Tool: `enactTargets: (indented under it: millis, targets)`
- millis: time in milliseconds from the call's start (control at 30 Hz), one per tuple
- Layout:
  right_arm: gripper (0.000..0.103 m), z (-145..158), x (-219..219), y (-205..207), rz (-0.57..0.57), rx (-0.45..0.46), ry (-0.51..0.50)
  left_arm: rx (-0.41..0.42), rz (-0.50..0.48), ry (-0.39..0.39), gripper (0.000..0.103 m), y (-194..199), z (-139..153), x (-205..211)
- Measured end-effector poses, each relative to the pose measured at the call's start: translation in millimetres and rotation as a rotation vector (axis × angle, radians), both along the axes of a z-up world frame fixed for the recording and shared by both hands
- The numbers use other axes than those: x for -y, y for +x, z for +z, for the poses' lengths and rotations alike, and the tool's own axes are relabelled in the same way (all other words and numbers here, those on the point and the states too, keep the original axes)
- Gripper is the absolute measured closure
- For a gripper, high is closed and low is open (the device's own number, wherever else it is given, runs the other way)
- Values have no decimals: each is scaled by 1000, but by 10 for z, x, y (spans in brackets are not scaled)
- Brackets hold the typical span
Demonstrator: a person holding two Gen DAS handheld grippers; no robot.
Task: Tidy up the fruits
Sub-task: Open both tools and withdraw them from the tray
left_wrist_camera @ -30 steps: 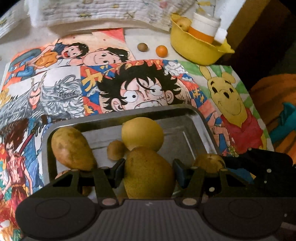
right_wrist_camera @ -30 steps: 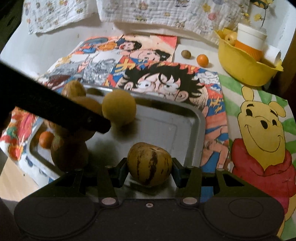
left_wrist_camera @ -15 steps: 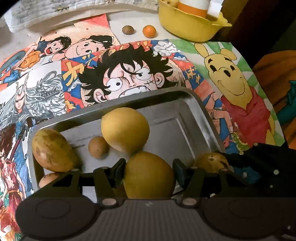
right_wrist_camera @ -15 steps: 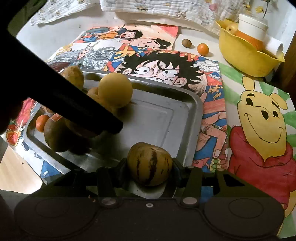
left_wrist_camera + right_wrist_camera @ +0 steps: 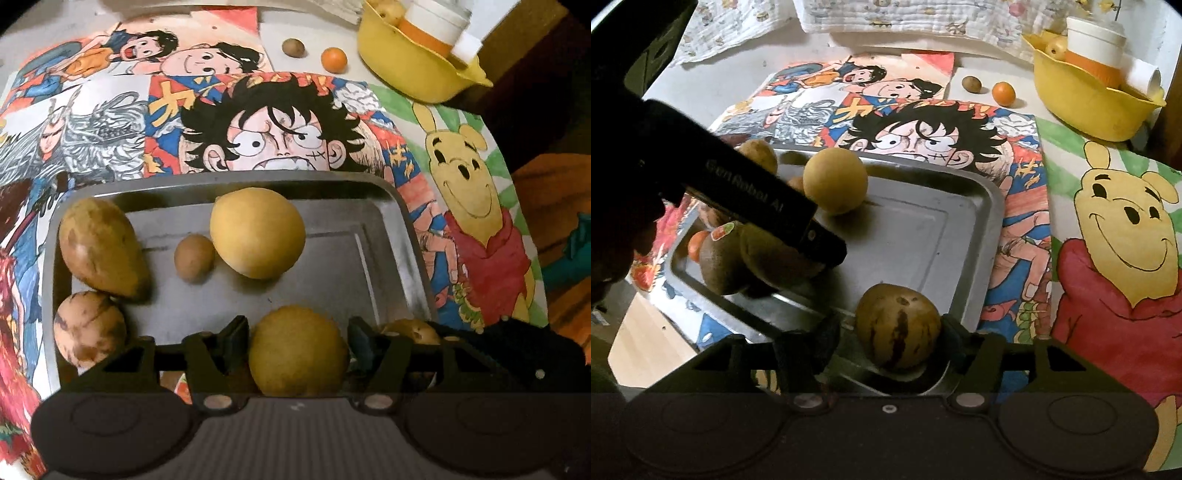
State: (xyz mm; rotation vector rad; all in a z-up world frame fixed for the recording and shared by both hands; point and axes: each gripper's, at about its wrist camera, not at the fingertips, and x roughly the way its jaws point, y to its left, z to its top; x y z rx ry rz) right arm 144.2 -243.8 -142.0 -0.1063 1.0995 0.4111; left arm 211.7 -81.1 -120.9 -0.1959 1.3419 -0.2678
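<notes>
Jaws of both grippers are opening at this moment, each with 1 fruit between them. The left gripper stands around a round yellow pear with rough, matte skin; small gaps show on both sides, so the pads do not press it. The right gripper stands around a pepino melon, egg-shaped, smooth, tan with dark purple stripes, which rests in the near corner of the tray.

I judge the task well advanced. The steel baking tray, shallow and dull grey with rounded corners, already carries most fruits: another striped pepino at the left, an elongated mango with brown spots, a small fuzzy kiwi, and a big smooth round pear. In the right wrist view a kiwi with a sticker and a small orange fruit also lie there, partly hidden.

Still outside the tray, far on the bare desk beyond the painted cartoon paper, remain 1 kiwi and 1 glossy tangerine, apart from each other. A yellow plastic bowl next to them holds 1 more pale fruit and a paper cup.
</notes>
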Motion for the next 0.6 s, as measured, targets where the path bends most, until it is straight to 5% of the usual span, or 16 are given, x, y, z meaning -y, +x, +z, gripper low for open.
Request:
enactTargets:
  millis: [167, 467, 600]
  targets:
    - [17, 74, 64, -60, 6, 6, 24, 20, 27, -22, 22, -68, 159, -49]
    - [2, 142, 90, -154, 49, -16, 47, 85, 22, 20, 2, -427, 449, -238]
    - [1, 152, 72, -210, 83, -58, 47, 12, 5, 44, 1, -628, 393, -358]
